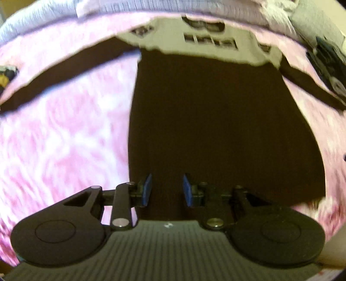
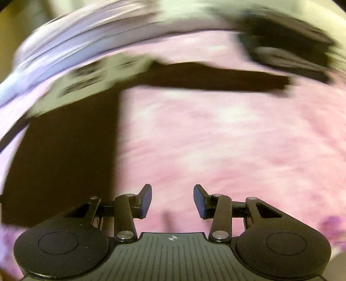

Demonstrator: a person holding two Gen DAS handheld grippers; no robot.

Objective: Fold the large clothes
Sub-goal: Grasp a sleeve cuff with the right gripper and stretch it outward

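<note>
Pink-and-white mottled bedspread [image 1: 64,134] covers the bed and fills most of both views; a lavender ribbed fabric [image 1: 43,15] runs along its far edge. Dark garment [image 1: 216,121] lies spread flat on the bedspread, body toward the camera, pale printed panel [image 1: 207,41] at the far end, one sleeve [image 2: 216,75] stretched straight out sideways. Left gripper [image 1: 166,190] hangs over the garment's near hem, fingers [image 1: 147,190] slightly apart, nothing between them. Right gripper [image 2: 172,202] over bare bedspread, fingers [image 2: 200,201] wider apart, empty. Right view blurred.
</note>
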